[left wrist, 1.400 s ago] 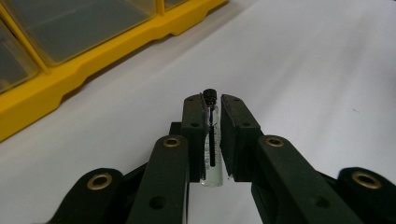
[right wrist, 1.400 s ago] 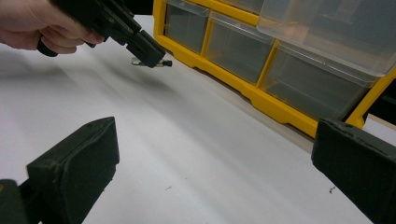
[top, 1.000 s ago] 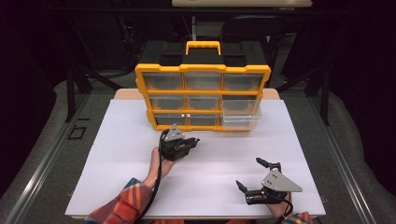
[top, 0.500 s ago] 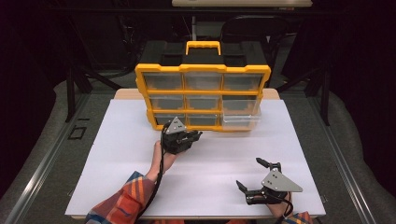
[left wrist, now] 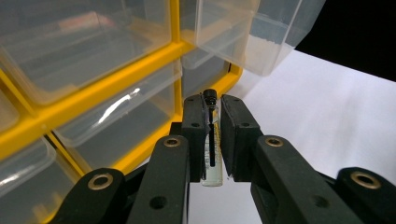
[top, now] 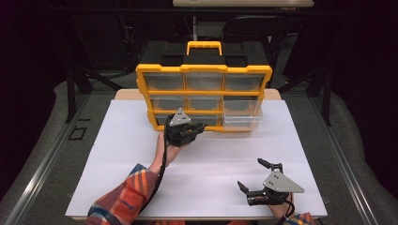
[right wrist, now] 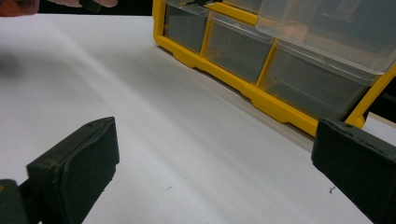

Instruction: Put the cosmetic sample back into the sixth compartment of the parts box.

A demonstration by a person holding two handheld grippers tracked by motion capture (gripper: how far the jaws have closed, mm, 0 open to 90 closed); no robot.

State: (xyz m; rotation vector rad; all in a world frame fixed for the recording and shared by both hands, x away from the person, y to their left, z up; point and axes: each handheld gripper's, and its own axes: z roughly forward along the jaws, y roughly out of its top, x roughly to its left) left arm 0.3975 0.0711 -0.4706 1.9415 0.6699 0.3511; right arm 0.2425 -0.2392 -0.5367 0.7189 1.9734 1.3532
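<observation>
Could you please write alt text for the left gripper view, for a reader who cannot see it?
The left gripper holds a small clear vial with a black cap upright between its black fingers. Just behind it stands a yellow organizer with clear plastic drawers. One drawer, at upper right, is pulled out over the white table.

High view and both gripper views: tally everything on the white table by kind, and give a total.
Yellow-framed plastic drawer organiser with a carry handle: 1
Clear plastic drawers in it, nine, with the middle-right drawer pulled out: 9
Small clear glass vial with a black cap, clamped in the left gripper: 1
Black two-jaw grippers, counting the open right gripper: 2
Total: 13
</observation>
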